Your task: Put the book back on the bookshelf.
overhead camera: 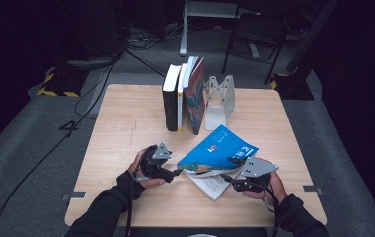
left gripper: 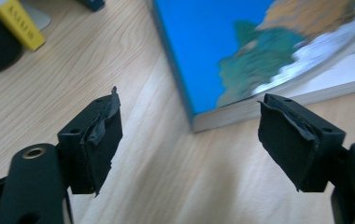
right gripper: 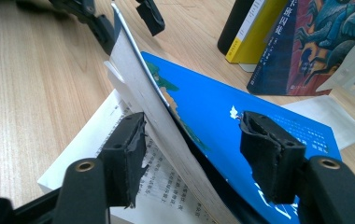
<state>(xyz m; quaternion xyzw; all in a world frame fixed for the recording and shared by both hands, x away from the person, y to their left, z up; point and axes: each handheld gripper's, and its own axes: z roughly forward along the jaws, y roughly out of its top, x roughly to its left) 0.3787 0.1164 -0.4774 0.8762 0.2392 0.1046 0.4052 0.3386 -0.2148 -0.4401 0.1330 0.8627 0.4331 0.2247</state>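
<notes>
A blue paperback (overhead camera: pixel 217 152) lay open at centre-right of the high view, its cover and front pages lifted off the printed page below. Your right gripper (right gripper: pixel 192 154) straddled that raised sheaf, jaws apart, pads not yet pressing. Your left gripper (left gripper: pixel 189 140) stood released beside the book's left corner, nothing between its jaws. Behind, upper centre, upright books (overhead camera: pixel 183 96) leaned by a white bookend (overhead camera: pixel 220 98) on the wooden table (overhead camera: pixel 121 123).
</notes>
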